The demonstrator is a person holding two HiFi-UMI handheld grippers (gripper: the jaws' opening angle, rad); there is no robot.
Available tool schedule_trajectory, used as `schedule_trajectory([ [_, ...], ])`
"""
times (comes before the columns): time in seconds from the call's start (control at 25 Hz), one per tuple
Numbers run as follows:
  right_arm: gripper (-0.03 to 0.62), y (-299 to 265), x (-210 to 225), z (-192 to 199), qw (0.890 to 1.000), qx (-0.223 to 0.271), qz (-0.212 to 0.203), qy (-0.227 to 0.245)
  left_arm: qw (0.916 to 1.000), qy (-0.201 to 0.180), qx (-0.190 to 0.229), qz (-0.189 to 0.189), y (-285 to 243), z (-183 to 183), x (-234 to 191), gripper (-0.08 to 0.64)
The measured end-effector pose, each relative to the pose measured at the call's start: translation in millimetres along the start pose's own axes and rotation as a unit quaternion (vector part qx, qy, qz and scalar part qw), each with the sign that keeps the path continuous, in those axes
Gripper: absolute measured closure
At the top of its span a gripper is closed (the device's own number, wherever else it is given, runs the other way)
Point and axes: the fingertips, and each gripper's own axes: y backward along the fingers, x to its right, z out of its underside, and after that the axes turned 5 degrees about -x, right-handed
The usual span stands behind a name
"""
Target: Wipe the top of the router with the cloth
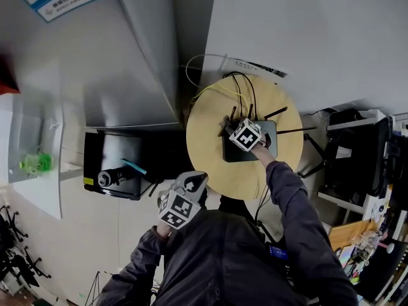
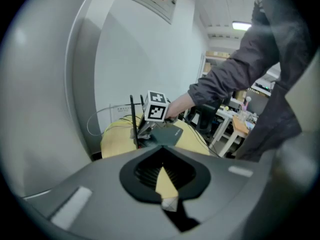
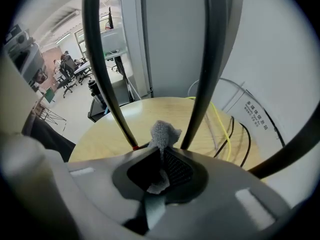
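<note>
Closest to the person's body, the left gripper (image 1: 190, 185) hangs off the edge of the round wooden table (image 1: 204, 126), jaws drawn together and nothing in them. Farther out, the right gripper (image 1: 239, 132) is down on the router (image 1: 242, 155), clamped on a small grey cloth (image 3: 162, 133). The cloth is a soft, nubbly knit scrap, light and limp. Only a tuft pokes past the jaws, so it looks well taken at a bunched middle. The router, a flat dark box, sits near the centre of the table. I judge it light and liable to slide under a firm wipe, so steadying a bare corner would help. Its thin black antennas (image 3: 100, 59) rise just ahead, easily knocked. Behind them a yellow cable (image 3: 220, 129) trails toward the wall.
</note>
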Motion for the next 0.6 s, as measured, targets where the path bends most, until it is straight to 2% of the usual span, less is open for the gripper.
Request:
schedule_trajectory([
  [0.36, 0.566, 6.2, -37.0, 8.6, 0.998, -0.004, 0.009, 0.066, 0.9999, -0.014, -0.001, 0.007, -12.0, -11.8, 2.2, 0.558],
  [0.6, 0.566, 12.9, -75.9, 29.1, 0.998, 0.003, -0.005, 0.063, 0.9994, -0.027, -0.007, 0.022, -25.8, -21.0, 12.6, 0.558],
])
